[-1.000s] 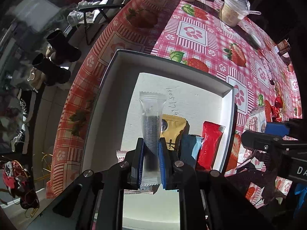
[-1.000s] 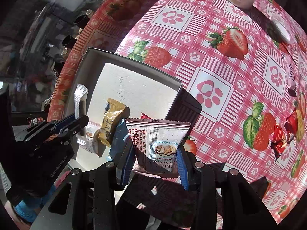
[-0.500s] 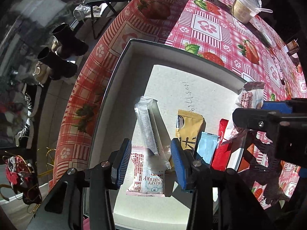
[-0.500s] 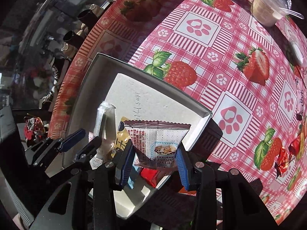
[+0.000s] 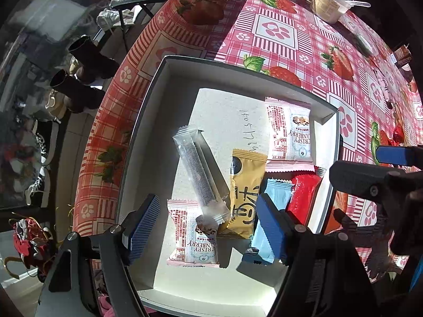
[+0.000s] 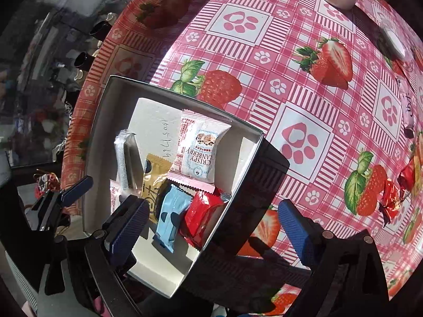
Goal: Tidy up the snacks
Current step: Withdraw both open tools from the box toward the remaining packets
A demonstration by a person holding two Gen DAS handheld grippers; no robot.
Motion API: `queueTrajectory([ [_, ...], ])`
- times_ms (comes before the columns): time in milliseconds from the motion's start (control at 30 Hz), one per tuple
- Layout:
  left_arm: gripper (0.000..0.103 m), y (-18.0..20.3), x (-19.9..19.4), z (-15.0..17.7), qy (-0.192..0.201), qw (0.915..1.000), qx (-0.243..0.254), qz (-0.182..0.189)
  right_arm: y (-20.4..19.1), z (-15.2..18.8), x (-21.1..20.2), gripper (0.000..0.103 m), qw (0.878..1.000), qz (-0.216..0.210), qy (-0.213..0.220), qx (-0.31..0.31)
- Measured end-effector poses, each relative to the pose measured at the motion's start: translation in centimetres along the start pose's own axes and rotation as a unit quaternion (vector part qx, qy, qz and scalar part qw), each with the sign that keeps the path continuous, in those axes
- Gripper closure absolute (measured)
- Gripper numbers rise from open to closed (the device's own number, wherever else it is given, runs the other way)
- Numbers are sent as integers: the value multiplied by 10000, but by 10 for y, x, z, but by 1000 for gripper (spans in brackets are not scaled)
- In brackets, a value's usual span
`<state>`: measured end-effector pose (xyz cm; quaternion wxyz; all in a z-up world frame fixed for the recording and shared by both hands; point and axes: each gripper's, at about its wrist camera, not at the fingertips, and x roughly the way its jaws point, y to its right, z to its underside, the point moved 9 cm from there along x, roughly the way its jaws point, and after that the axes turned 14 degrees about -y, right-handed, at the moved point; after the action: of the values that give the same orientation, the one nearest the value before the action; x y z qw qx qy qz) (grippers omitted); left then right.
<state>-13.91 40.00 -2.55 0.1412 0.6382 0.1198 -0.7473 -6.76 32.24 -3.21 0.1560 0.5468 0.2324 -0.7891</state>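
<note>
A box [image 5: 158, 84] with a white inside holds several snacks. A clear stick packet [image 5: 198, 174] lies tilted, its end on a pink cranberry packet [image 5: 194, 235]. Beside them lie a yellow packet [image 5: 246, 192], a blue packet [image 5: 276, 195] and a red packet [image 5: 301, 195]. A second cranberry packet [image 6: 198, 150] lies flat near the box's far right corner. My left gripper [image 5: 206, 227] hangs over the stick's end, jaws opening, pads touching nothing. My right gripper [image 6: 211, 227] straddles the box's right wall [image 6: 246, 185], jaws opening wide and holding nothing.
The strawberry-print tablecloth [image 6: 304, 84] ends just left of the box. A lidded plastic cup with a spoon [image 5: 330, 0] stands far back. Wrapped candies [image 6: 391, 198] lie on the cloth at right. Black boots [image 5: 87, 60] and shoes stand on the floor at left.
My left gripper let go of the clear stick, which fell tilted into the box. My right gripper carried the cranberry packet over the box, opened, and the packet now lies inside.
</note>
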Motion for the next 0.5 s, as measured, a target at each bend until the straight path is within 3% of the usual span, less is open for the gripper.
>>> queueTrajectory([
  [233,24,35,-6,5,-155,9991,369,171,55,26,12,0,9975,-182,-208,643],
  [500,24,102,-14,16,-335,9936,1041,296,125,68,24,0,9890,-384,-318,1395],
])
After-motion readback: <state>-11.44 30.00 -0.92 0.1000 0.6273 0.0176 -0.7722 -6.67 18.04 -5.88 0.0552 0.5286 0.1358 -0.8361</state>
